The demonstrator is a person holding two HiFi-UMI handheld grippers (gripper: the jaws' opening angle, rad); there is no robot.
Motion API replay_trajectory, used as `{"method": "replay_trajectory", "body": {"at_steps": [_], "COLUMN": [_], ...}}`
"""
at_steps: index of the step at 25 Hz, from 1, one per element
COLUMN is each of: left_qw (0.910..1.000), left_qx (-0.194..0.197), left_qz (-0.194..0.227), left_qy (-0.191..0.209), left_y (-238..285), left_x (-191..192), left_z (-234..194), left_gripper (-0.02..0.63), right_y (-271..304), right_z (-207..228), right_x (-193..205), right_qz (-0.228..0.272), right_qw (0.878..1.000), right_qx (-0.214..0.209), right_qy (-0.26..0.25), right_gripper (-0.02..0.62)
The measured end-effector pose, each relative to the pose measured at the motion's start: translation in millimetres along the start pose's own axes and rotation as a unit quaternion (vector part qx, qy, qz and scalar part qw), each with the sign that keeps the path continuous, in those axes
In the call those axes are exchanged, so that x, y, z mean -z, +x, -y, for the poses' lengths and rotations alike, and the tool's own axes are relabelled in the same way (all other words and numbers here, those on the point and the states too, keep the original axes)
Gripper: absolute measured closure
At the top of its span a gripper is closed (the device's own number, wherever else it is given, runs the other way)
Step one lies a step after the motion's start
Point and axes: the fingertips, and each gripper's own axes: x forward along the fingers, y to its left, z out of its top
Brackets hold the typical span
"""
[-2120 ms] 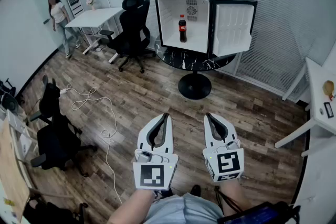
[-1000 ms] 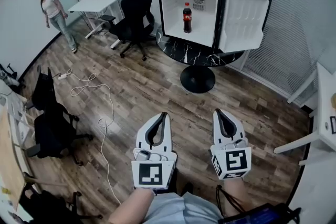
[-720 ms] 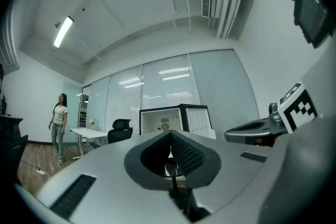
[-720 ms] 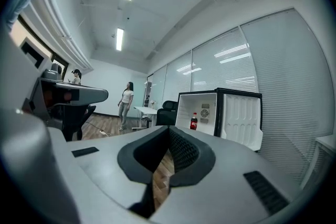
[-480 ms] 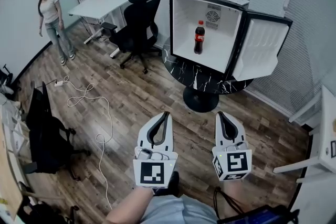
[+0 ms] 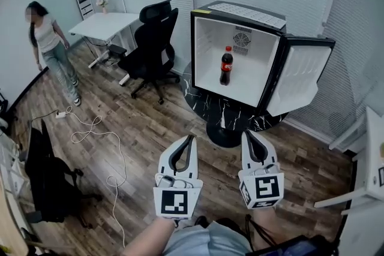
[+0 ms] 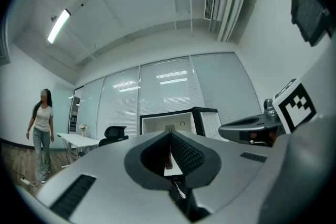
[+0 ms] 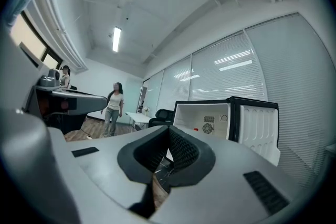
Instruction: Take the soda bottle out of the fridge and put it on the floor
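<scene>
While fridge (image 6: 240, 11) stands open | soda bottle (image 6: 226, 66) upright mid-compartment, touching neither wall

The fridge (image 6: 237, 54) with the soda bottle (image 6: 226, 66) inside now stands nearer and larger in the head view, shifted from 12 o'clock towards 1 o'clock. The left gripper (image 6: 192, 136) and right gripper (image 6: 245, 132) are advanced with the wearer, their tips now at the foot of the round table (image 6: 220, 136), where open floor lay ahead before. The bystander (image 6: 48, 48) at 10 o'clock is now clear of the white desk (image 6: 99, 26), further along the wall and nearer the camera.
</scene>
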Motion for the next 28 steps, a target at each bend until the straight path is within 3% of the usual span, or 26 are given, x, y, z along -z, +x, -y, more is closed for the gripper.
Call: {"method": "replay_trajectory", "body": {"at_steps": [11, 28], "left_qw": [0.9988, 0.9975], "left_qx": [0.038, 0.030], "left_qz": [-0.032, -0.062], "left_qy": [0.002, 0.016], "left_y": [78, 265], "left_x": [47, 84], "left_z": [8, -16], "left_gripper": [0.591, 0.591], "right_y": [60, 227], "right_z": [47, 140], "right_x": [33, 57], "right_qz": [-0.015, -0.023], "right_qw": [1.000, 0.999], "right_qx": [0.021, -0.012], "right_qy": [0.014, 0.035], "right_gripper": [0.581, 0.581]}}
